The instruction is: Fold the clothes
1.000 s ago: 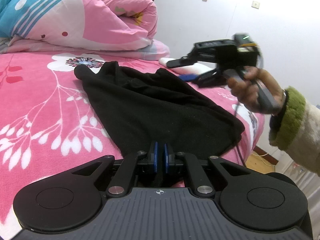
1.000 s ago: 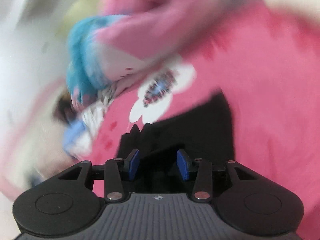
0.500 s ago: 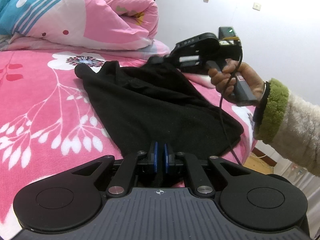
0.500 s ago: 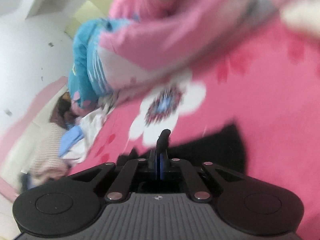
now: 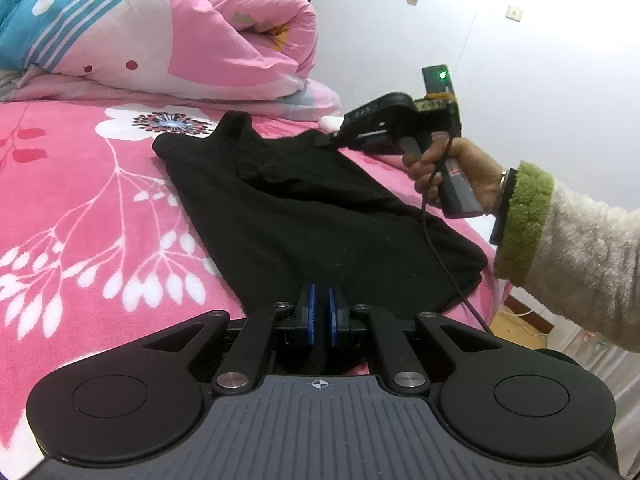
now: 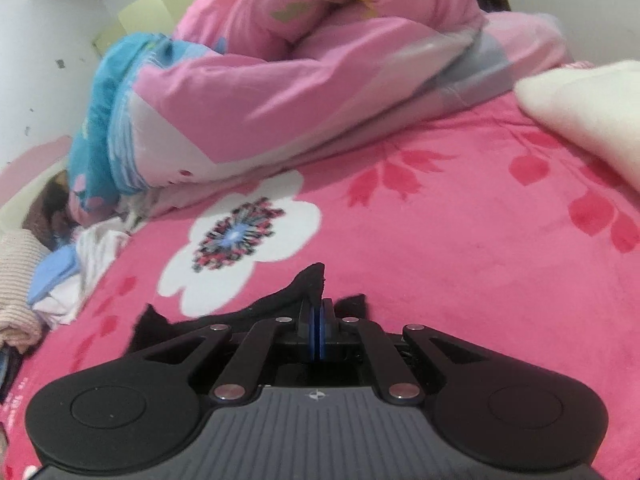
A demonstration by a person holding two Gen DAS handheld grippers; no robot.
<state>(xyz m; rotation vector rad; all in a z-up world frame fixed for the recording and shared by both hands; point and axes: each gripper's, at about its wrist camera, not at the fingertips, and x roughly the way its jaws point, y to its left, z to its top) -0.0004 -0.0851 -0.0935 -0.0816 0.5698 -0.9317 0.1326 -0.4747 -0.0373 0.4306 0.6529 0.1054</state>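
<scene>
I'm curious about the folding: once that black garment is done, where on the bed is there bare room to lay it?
Bare pink bedspread lies open left of the black garment, between it and the rolled quilt. Across the flower print it is clear too. Crowded: the clothes pile at the far side and the bed edge by the sleeve.

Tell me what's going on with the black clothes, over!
Left hand-held gripper shut on near edge of the black garment. Right hand-held gripper shut on its far edge. Garment lies spread on the pink bedspread. Nothing in the way.

A pink floral bed (image 5: 72,208) carries a black garment (image 5: 320,216) and, seemingly, a rolled quilt (image 5: 192,40).
</scene>
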